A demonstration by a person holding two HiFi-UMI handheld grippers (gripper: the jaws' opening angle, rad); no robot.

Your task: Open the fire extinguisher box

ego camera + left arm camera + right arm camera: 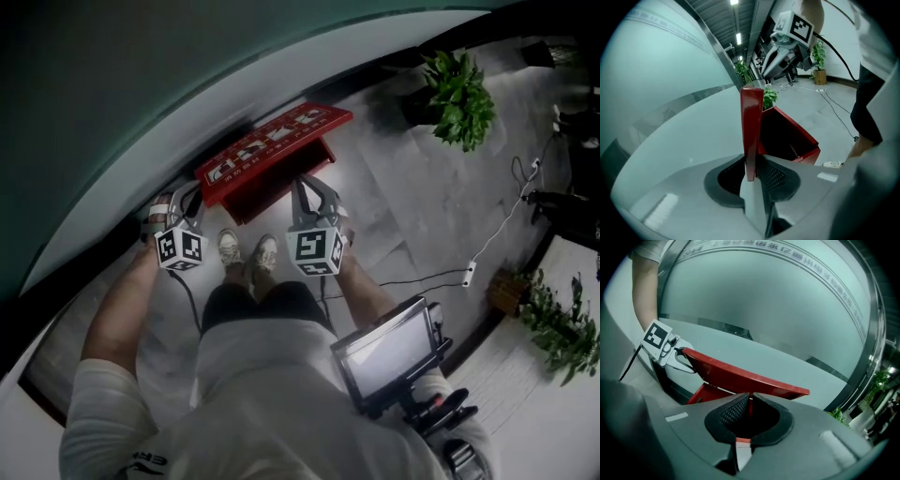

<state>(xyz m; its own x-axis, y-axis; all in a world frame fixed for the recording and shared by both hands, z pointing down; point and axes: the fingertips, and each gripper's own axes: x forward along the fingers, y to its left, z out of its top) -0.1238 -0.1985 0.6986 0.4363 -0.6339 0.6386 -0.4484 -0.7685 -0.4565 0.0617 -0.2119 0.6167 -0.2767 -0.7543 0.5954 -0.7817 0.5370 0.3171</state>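
Lifting the red lid of a fire extinguisher box on the floor.
Left gripper and right gripper have jaws clamped on the lid's edge; it is partly raised, not fully open.

From the head view I can't read the print on the red lid — too small. Inside the box all is dark; I make out no contents. The lettering along the glass wall is too smeared to read. The screen device at lower right runs off the head view's bottom edge.
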